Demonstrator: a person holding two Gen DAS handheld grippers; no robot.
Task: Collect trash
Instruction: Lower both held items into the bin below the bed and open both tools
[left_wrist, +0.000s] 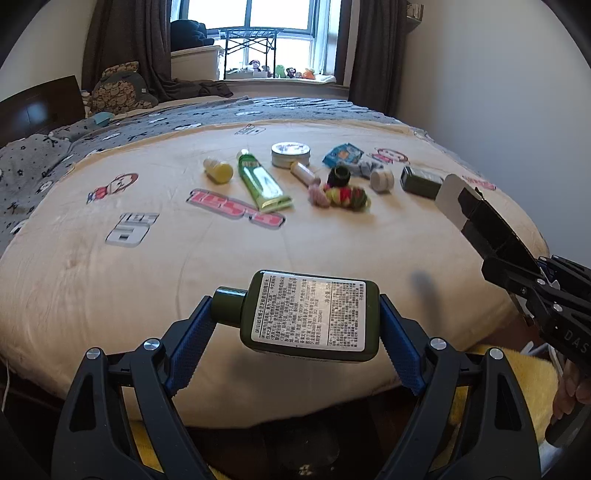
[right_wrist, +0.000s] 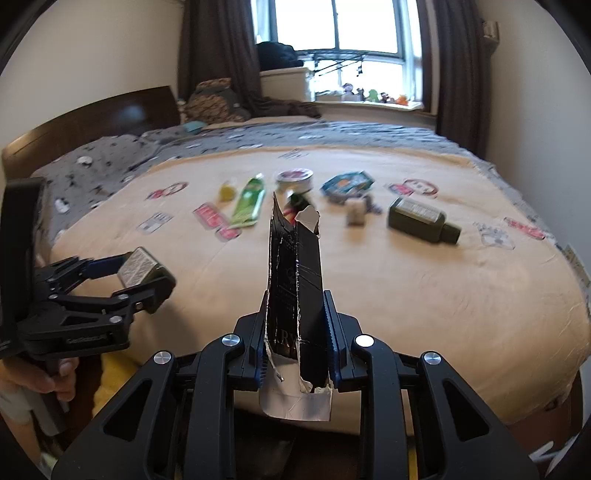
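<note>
My left gripper (left_wrist: 297, 319) is shut on a dark green bottle (left_wrist: 314, 314) with a white printed label. It holds the bottle sideways, one blue pad on the cap end and the other on the base, above the near edge of the bed. In the right wrist view the same gripper (right_wrist: 147, 275) and bottle (right_wrist: 135, 266) show at the left. My right gripper (right_wrist: 295, 301) is shut on a flattened, torn black carton (right_wrist: 295, 258) that stands up between its pads. In the left wrist view that carton (left_wrist: 452, 195) sticks out at the right.
Several items lie on the cream blanket (left_wrist: 147, 288): a green tube (left_wrist: 260, 181), a yellow bottle (left_wrist: 218, 170), a round tin (left_wrist: 290, 154), a blue packet (left_wrist: 342, 154), a white jar (left_wrist: 382, 180), colourful hair ties (left_wrist: 345, 195) and a second dark green bottle (right_wrist: 421, 219). Something yellow (left_wrist: 517, 384) lies below the bed's edge.
</note>
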